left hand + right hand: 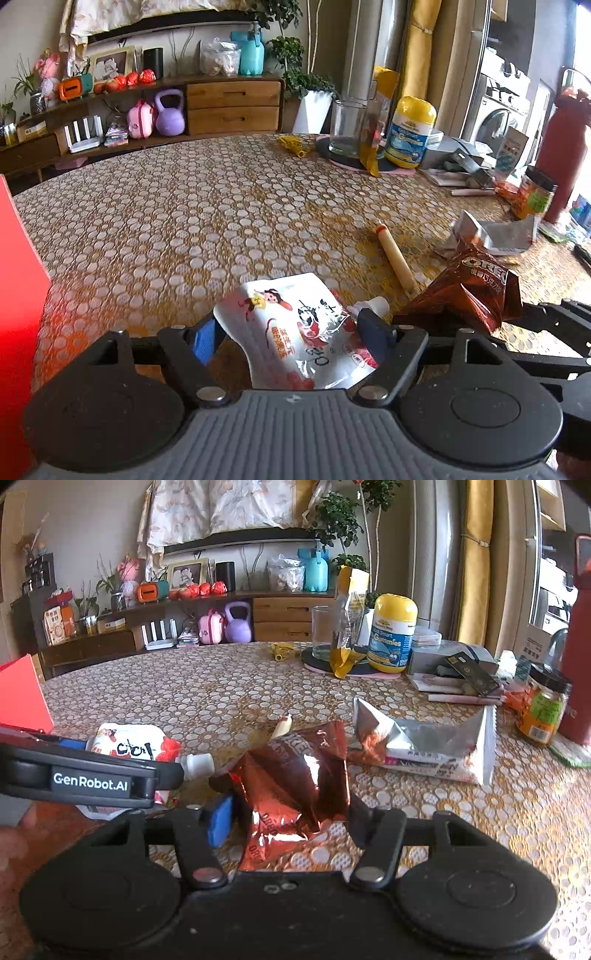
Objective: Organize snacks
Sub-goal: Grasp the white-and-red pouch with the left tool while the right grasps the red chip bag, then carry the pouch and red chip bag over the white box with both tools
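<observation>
A white snack pouch (pixel 295 332) with red cartoon print and a white spout sits between the jaws of my left gripper (pixel 288 328), and both pads touch its sides. The right wrist view shows the same pouch (pixel 129 746) low over the table under that gripper's finger (pixel 110 775). My right gripper (pixel 291 812) is shut on a crumpled brown Oreo bag (pixel 295 775), which stands up beside the pouch (pixel 465 291). A beige sausage stick (pixel 395 258) lies on the tablecloth just beyond both.
A red box (pixel 18 295) stands at the left edge. An opened silver bag (pixel 424 738) lies to the right. Further back are a glass (pixel 325 631), a yellow-capped gummies bottle (pixel 391 635), an orange jar (pixel 543 709) and a red bottle (pixel 580 664).
</observation>
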`<state>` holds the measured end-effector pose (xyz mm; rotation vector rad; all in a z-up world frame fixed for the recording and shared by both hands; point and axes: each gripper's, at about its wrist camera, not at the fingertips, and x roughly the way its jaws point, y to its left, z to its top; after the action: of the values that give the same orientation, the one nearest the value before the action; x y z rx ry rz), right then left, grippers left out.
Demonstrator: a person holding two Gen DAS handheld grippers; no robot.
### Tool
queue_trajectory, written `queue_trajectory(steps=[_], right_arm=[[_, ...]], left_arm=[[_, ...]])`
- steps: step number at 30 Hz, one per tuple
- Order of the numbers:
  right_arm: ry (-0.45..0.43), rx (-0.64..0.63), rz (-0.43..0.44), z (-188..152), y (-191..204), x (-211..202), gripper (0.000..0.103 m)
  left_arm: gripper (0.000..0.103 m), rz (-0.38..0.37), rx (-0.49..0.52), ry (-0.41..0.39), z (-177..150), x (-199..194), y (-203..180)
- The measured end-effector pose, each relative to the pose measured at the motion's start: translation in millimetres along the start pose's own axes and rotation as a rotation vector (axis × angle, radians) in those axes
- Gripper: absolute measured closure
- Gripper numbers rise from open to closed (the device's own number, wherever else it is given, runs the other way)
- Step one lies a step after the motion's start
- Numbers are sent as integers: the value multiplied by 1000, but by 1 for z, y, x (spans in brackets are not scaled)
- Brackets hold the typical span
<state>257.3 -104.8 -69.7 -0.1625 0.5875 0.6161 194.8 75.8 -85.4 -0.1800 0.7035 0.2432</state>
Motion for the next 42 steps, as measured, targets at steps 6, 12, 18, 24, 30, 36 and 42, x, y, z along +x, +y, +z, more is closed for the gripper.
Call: queue_trajectory(steps=[6, 12, 18, 24, 30, 36, 42], right_arm=[[0, 46, -6, -12, 3, -22, 46], [-18, 92, -17, -26, 8, -56, 47], [-28, 138, -23, -42, 13, -85, 47], [-35, 150, -25, -51, 23, -107, 47], [-56, 149, -20, -54, 33, -127, 47], [-84, 134, -12, -54, 43, -144, 47], [-114, 119, -2, -49, 54, -156, 46]], left_arm=[[26, -10, 9, 1, -13, -23, -2], [26, -17, 2, -10, -31, -51, -2], [26, -24, -10, -23, -48, -81, 0], [26, -30, -17, -42, -62, -112, 5], [26, -40, -17, -86, -68, -144, 7], [26, -54, -16, -132, -70, -172, 9], [26, -45, -20, -180, -71, -195, 17]])
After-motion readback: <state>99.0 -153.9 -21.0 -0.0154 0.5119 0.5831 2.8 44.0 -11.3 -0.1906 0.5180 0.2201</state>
